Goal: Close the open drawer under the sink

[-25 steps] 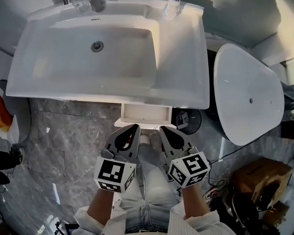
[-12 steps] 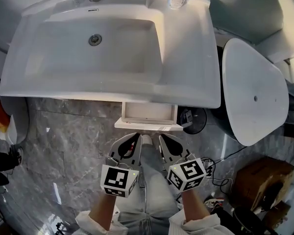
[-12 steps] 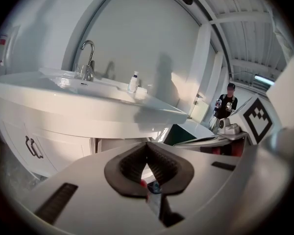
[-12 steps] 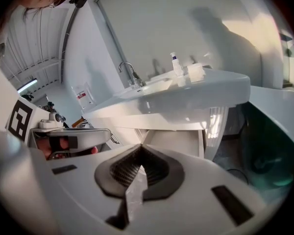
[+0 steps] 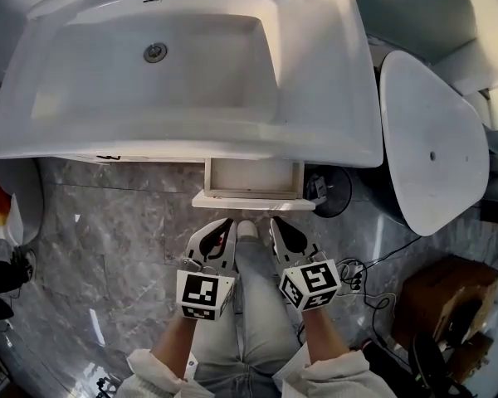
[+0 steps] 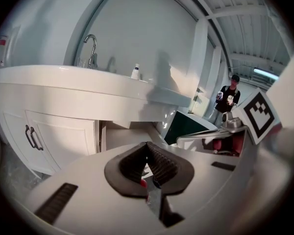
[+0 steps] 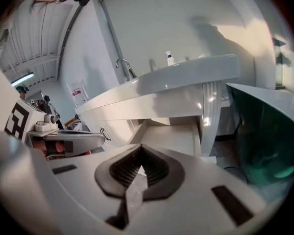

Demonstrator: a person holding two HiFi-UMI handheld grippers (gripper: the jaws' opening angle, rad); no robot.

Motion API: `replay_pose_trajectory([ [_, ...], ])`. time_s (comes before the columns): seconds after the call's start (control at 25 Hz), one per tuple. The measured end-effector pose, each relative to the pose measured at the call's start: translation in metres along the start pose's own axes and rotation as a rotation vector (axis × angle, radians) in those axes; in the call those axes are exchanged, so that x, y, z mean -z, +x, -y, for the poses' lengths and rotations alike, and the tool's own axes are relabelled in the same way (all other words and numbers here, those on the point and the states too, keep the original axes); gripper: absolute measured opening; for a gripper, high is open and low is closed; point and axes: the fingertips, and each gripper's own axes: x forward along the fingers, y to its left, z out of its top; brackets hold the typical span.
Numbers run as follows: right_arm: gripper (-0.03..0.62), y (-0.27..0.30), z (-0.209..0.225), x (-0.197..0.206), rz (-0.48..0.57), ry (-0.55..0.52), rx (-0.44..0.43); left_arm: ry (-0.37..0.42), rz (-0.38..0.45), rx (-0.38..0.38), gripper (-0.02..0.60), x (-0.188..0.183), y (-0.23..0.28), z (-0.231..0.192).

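The white drawer (image 5: 252,182) stands pulled out below the front rim of the white sink (image 5: 191,131), and its front panel (image 5: 252,200) faces me. My left gripper (image 5: 223,226) and right gripper (image 5: 277,224) hang side by side above the floor. Both point at the drawer front, a short gap short of it, with my leg between them. Each is shut with nothing held. In the left gripper view the drawer (image 6: 118,135) shows under the basin behind the left gripper (image 6: 147,147). The right gripper view has the drawer (image 7: 174,133) straight ahead of the right gripper (image 7: 139,150).
A white oval lid on a dark body (image 5: 432,131) stands right of the sink. A black round object (image 5: 332,191) sits beside the drawer. Cables (image 5: 373,268) and a cardboard box (image 5: 444,297) lie at right. Cabinet doors with handles (image 6: 32,137) are left of the drawer.
Both grippers have drawn back from the drawer front and sit lower in the head view; the gap to the drawer has widened. Both stay shut.
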Motion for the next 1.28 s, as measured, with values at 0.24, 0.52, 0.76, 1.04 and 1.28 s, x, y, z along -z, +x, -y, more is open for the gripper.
replay_pose_trajectory([
  [0.24,0.009,0.011,0.007,0.029,0.005,-0.019,0.027,0.04,-0.018,0.001,0.015,0.032,0.011,-0.004],
  [0.52,0.009,0.023,0.019,0.054,0.006,-0.037,0.071,0.121,-0.039,0.01,0.015,0.054,0.03,-0.01],
  [0.76,0.009,0.033,0.026,0.068,-0.023,-0.054,0.093,0.12,-0.052,-0.008,0.015,0.059,0.041,-0.019],
  [1.04,0.009,0.042,0.034,0.065,-0.008,-0.041,0.124,0.179,-0.058,-0.02,0.015,0.064,0.051,-0.025],
  [1.28,0.009,0.048,0.034,0.058,0.009,-0.057,0.13,0.151,-0.069,-0.02,0.015,0.061,0.053,-0.024],
])
